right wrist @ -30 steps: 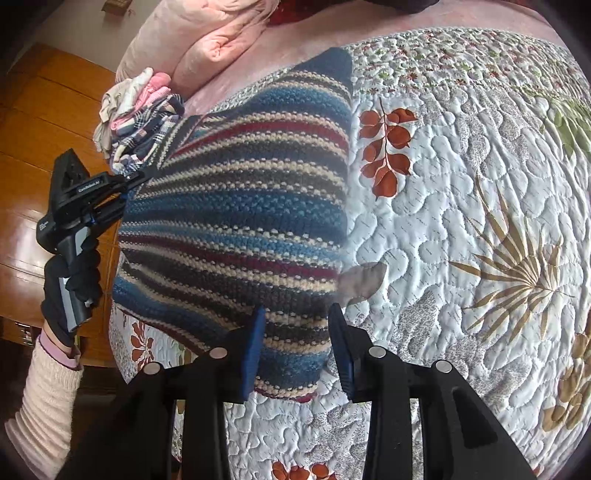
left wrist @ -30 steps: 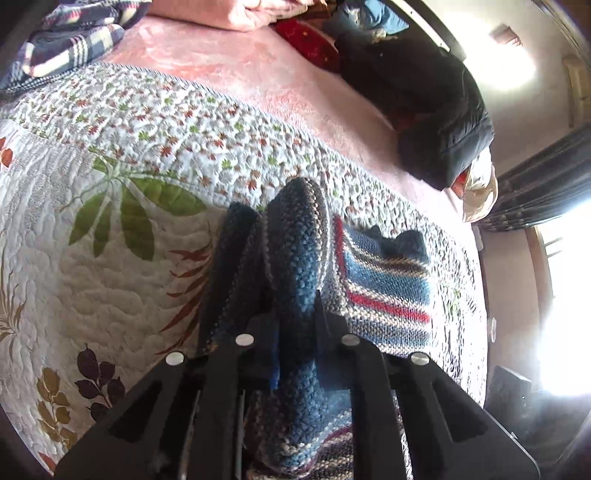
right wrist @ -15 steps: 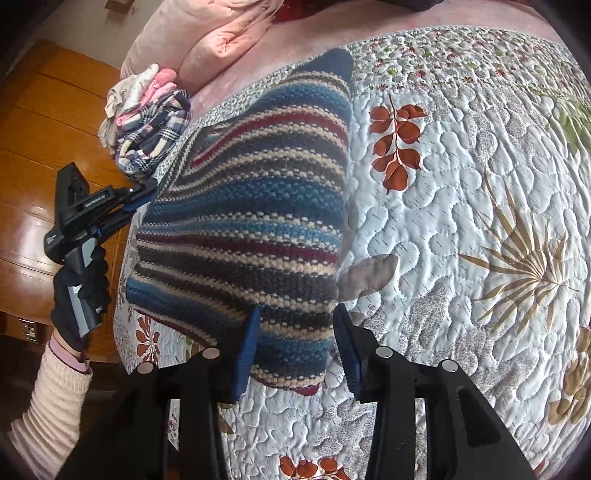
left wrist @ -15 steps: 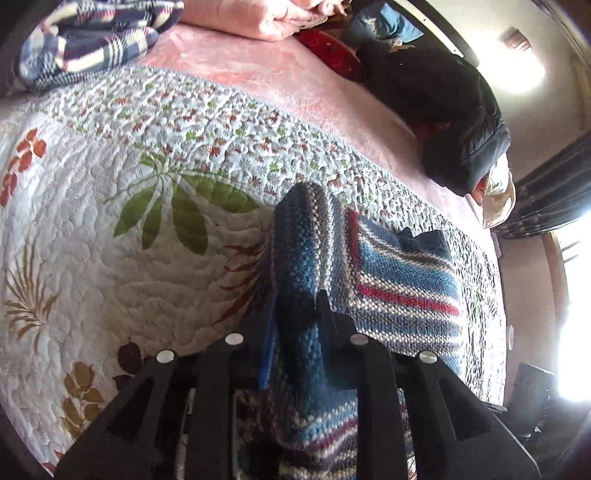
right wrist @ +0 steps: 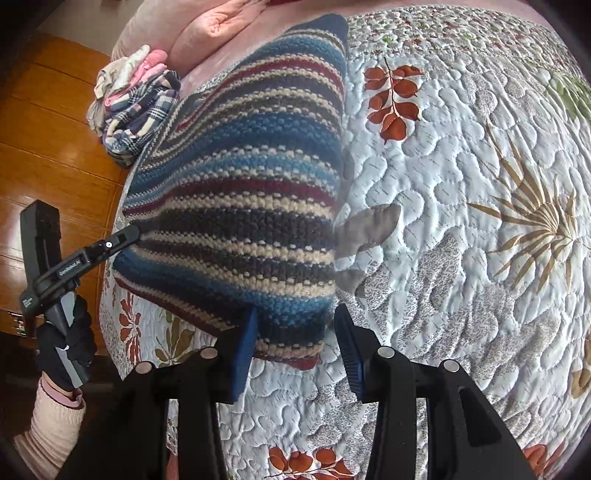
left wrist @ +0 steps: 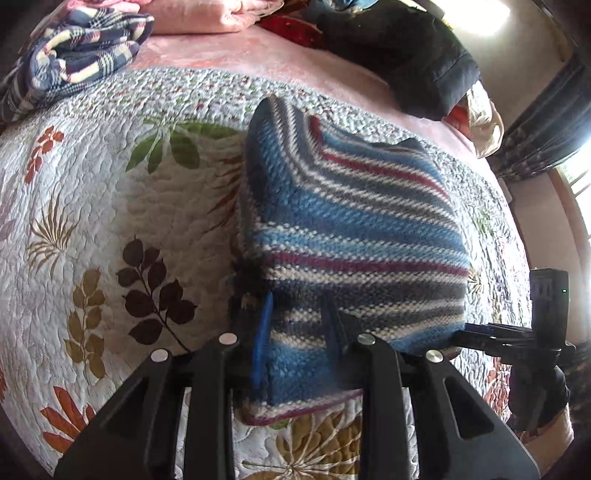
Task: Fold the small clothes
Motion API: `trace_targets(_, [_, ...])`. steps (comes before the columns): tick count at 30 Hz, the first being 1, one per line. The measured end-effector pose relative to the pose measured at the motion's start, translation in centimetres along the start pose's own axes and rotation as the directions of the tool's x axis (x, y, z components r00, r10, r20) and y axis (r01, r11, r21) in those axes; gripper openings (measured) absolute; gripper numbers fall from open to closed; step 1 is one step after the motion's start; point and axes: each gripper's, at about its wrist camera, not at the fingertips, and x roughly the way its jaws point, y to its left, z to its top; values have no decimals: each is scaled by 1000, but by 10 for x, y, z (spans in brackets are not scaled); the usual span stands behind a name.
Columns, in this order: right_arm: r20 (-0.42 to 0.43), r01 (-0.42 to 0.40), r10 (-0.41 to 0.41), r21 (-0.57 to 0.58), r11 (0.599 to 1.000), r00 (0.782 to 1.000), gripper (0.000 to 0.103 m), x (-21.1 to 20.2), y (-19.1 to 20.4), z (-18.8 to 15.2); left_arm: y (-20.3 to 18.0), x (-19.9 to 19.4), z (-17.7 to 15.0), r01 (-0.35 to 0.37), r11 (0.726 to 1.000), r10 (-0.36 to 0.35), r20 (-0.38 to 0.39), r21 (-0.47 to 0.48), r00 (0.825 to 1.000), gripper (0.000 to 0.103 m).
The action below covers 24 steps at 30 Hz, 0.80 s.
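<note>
Striped knit garment: lies folded on the leaf-patterned quilt that covers the bed, near the quilt's front edge; bands of blue, dark red, cream and grey run across it.
Left gripper: its fingers stand apart on either side of the garment's near corner; the jaws are parted and not pinched on the knit, though the fabric sits between them.
Right gripper: jaws wide, the blue pads flank the garment's other near corner without squeezing it.
Left hand: in a dark glove with a pale ribbed sleeve, seen in the right wrist view gripping the left tool's handle.
Plaid cloth: a bundle at the quilt's far edge, well apart from the garment.
Pink bedding: beyond the quilt.
Black jacket: on the far side of the bed.
</note>
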Motion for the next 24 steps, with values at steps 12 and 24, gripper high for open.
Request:
trace_targets(12, [65,1,1,-27,1000,998,48,-24,6,15,33,-23,12,185,974,-182,35,-128,983,60])
trace_targets(24, [122,-200,194,43,979,973,77,-21,-8,84,71,25,73,412,889,-422,-6,-200,907,78])
